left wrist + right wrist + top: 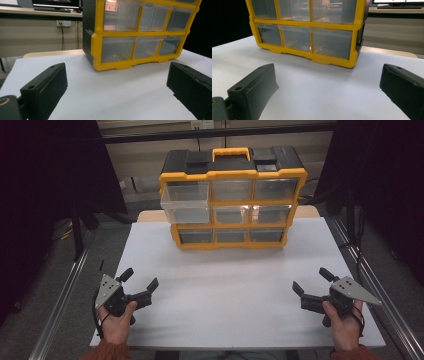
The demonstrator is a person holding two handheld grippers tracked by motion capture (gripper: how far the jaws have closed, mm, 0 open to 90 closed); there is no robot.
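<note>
The yellow drawer box (231, 200) sits at the far middle of the white table (225, 290), with its top-left drawer (185, 202) sticking out, toward one o'clock from the nearer, wide-open, empty left claw (139, 283), while the right claw (312, 284) is wide open too.

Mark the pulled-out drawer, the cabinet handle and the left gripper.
Drawer (185, 204), high view, clear front face.
Handle (231, 153), high view, top of the yellow grip.
Left gripper (140, 280), high view, between its open jaw tips.
</note>
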